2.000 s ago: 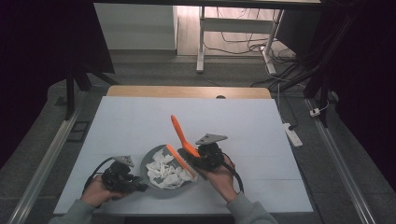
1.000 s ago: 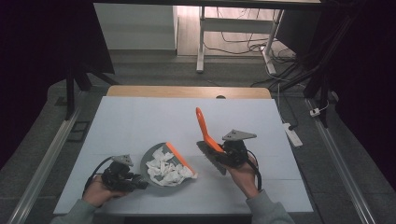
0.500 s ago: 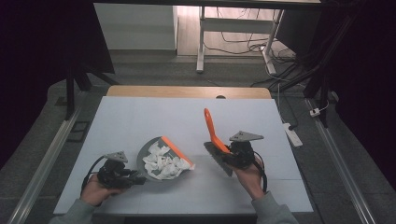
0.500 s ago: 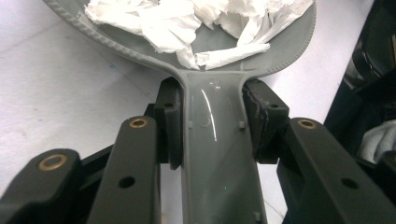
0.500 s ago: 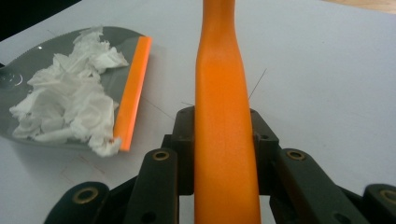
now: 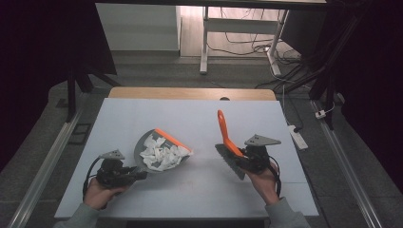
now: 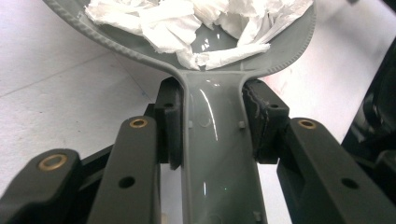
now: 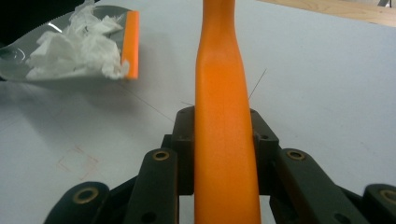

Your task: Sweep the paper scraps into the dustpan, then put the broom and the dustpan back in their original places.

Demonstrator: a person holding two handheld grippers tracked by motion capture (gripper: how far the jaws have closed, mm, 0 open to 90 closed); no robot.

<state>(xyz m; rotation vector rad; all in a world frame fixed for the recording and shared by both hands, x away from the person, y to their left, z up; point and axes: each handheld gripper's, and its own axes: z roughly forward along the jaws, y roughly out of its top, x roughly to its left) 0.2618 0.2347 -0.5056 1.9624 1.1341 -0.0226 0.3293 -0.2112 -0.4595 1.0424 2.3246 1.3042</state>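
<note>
Brush (image 6: 227,137) carried right of dustpan (image 6: 159,151), both jaws clamped.

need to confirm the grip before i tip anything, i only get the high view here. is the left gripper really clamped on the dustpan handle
Observer: Yes. In the left gripper view both pads press the sides of the grey dustpan handle.
Operator: any paper near the handle end
Observer: Torn white paper scraps reach almost to where the handle joins the pan.
Operator: and the brush
Observer: The right gripper is clamped on the orange brush handle, pads on both sides.
</note>
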